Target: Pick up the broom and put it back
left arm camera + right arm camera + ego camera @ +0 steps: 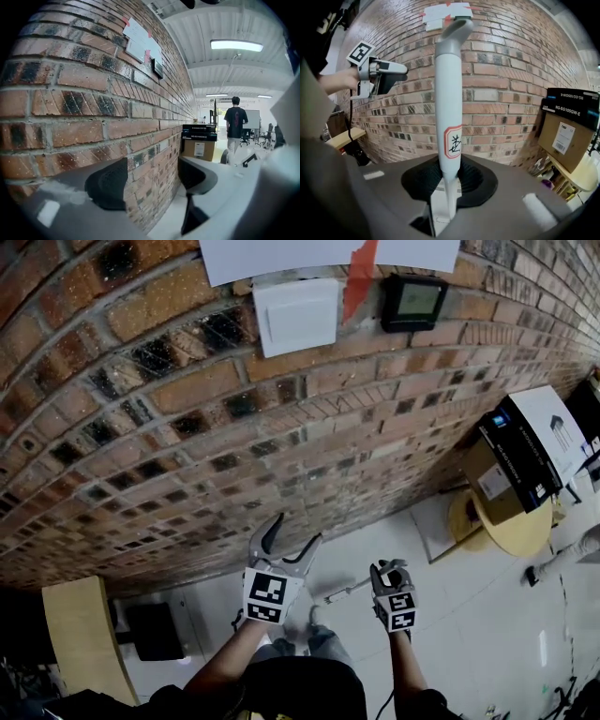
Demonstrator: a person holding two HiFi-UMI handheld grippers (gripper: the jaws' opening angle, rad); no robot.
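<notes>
The broom's pale grey handle point(449, 117) stands upright in the right gripper view, with a red-edged label on it and its curved top end against the brick wall. My right gripper point(449, 180) is shut on the handle low down. In the head view the right gripper point(392, 574) is low at centre right, and a thin length of the broom's handle point(347, 593) runs left from it. The broom's head is hidden. To the left, my left gripper point(291, 542) points at the wall with its jaws apart and nothing between them. It also shows as the left gripper point(396, 76).
A brick wall point(281, 418) fills the front, bearing a white panel point(297, 317) and a small black device point(413, 302). At the right a black-and-white box point(530, 442) lies on a cardboard box on a round wooden table point(516, 531). A wooden tabletop point(80, 638) is at the left. A person point(236, 124) stands far off.
</notes>
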